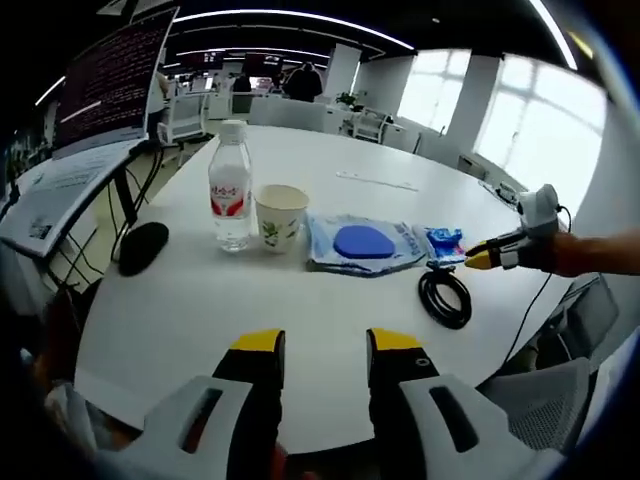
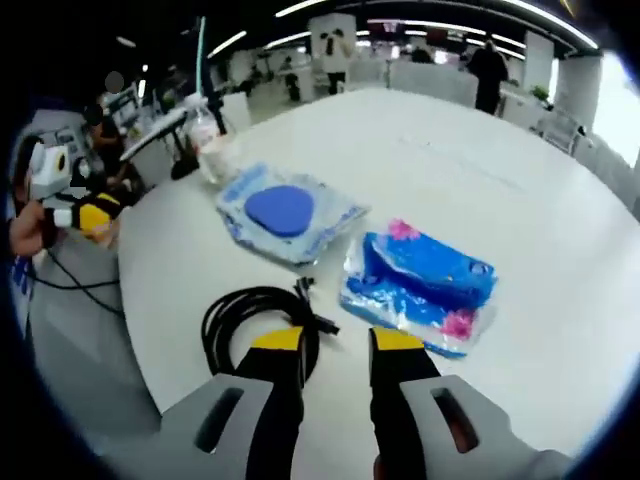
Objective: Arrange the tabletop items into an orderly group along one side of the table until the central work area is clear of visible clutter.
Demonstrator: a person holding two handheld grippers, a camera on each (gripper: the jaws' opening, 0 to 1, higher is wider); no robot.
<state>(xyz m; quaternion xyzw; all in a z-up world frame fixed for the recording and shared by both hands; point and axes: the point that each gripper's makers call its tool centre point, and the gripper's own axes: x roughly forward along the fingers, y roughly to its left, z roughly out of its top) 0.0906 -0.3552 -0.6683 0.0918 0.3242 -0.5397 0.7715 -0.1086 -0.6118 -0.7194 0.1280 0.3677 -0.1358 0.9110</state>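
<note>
Left to right on the white table (image 1: 180, 300) stand a capped water bottle (image 1: 230, 190) holding clear water, a paper cup (image 1: 280, 217) whose inside cannot be seen, a clear bag (image 1: 362, 245) with a blue disc inside, a blue packet (image 2: 425, 285) and a coiled black cable (image 1: 446, 296). Both the left hand-held gripper (image 1: 320, 345) and the right hand-held gripper (image 2: 335, 345) hold nothing, jaws narrowly apart, the right one just over the cable.
</note>
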